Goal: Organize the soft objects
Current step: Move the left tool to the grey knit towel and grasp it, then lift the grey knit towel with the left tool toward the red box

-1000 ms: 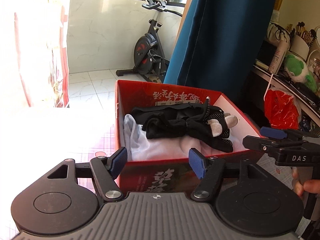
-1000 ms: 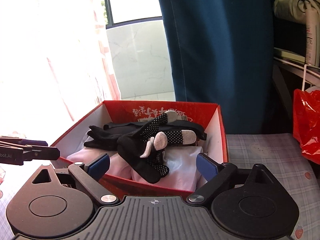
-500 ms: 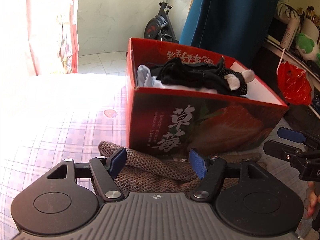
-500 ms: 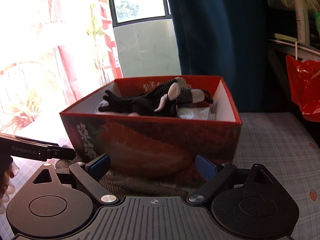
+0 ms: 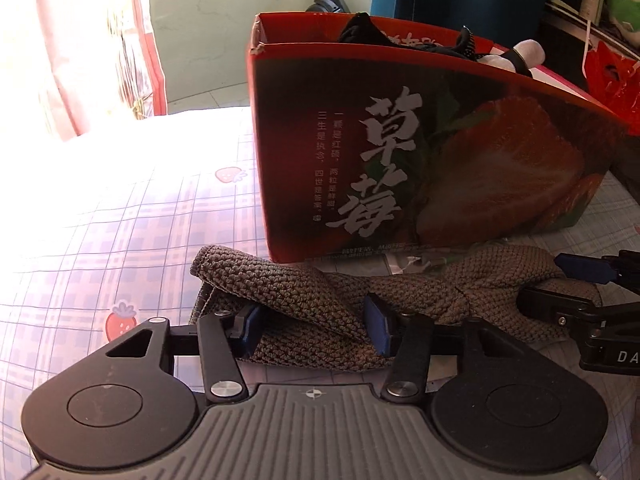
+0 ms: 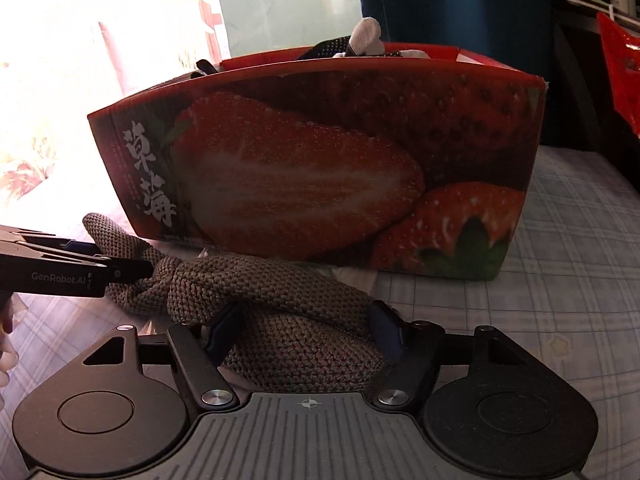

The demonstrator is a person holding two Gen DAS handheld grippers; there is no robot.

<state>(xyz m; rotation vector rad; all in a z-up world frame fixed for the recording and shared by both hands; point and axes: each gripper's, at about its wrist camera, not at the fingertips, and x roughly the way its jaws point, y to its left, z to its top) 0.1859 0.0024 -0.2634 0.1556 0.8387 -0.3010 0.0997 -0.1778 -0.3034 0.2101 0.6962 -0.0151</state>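
A grey-brown knitted cloth (image 5: 296,296) lies crumpled on the checked tablecloth in front of a red strawberry box (image 5: 420,160). My left gripper (image 5: 314,330) is open, its blue pads on either side of the cloth's left part. My right gripper (image 6: 306,330) is open around the cloth's right part (image 6: 280,304), and shows from the side in the left wrist view (image 5: 560,284). The left gripper shows from the side in the right wrist view (image 6: 132,262). Black gloves and white cloth (image 5: 472,46) stick up from the box (image 6: 320,160).
The tablecloth (image 5: 120,220) has strawberry prints. A red plastic bag (image 5: 612,76) hangs at the right beside shelves. A blue curtain (image 6: 452,0) hangs behind the box. The box stands directly behind the cloth.
Both grippers have dropped from above the box down to table level in front of it. They now straddle the knitted cloth, which came into view.
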